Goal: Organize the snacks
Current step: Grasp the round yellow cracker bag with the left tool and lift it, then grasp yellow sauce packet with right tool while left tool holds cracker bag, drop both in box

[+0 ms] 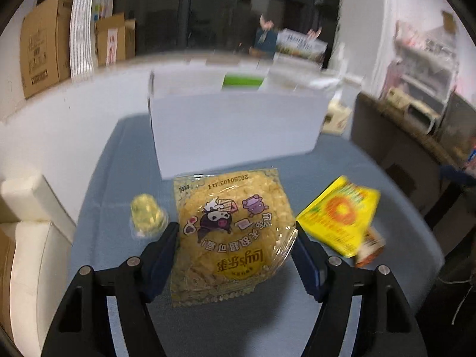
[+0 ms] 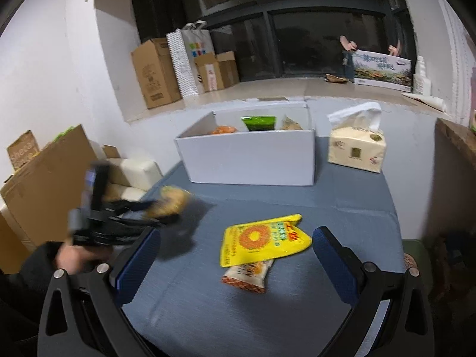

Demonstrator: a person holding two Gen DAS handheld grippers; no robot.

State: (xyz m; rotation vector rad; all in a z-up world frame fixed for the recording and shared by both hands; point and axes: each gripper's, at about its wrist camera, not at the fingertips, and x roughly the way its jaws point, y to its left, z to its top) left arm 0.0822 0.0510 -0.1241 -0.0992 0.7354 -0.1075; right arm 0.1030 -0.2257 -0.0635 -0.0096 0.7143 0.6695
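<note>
The blue table surface (image 2: 342, 208) extends ahead of both tongs and carries every item listed below.

The white open-top box (image 2: 250, 160) stands well ahead of both tongs, at the far end of the table. Inside it, an orange pack, a green pack and a tan pack rise to about rim level; their exact arrangement cannot be determined.

The tissue pack (image 2: 355, 151) stands just to the right of the box, well ahead of the right tongs, with a white sheet protruding from its top.

The round snack pack (image 1: 230, 238), a clear wrapper over a yellow-brown disc with cartoon printing, sits between the fingers of the left tongs (image 1: 236, 232). Both blue pads contact its edges, so the left tongs are clamped on this pack. In the right wrist view the pack appears lifted above the table, casting a shadow below; that area is motion-blurred. A hand (image 2: 76, 257) in a dark sleeve holds the left tongs.

The yellow snack bag (image 2: 261, 239), printed with an orange ring, lies flat on the table ahead of the right tongs (image 2: 235, 248), roughly centred between the two fingers but beyond the pads. It is to the right of the left tongs.

The small orange-and-white snack bar (image 2: 248, 273) lies partly under the near edge of the yellow bag, between the right fingers without touching either.

The right tongs stand wide and released, gripping nothing.

The small jelly cup (image 1: 147, 215), pale yellow, stands on the table just outside the left-side finger of the left tongs.
</note>
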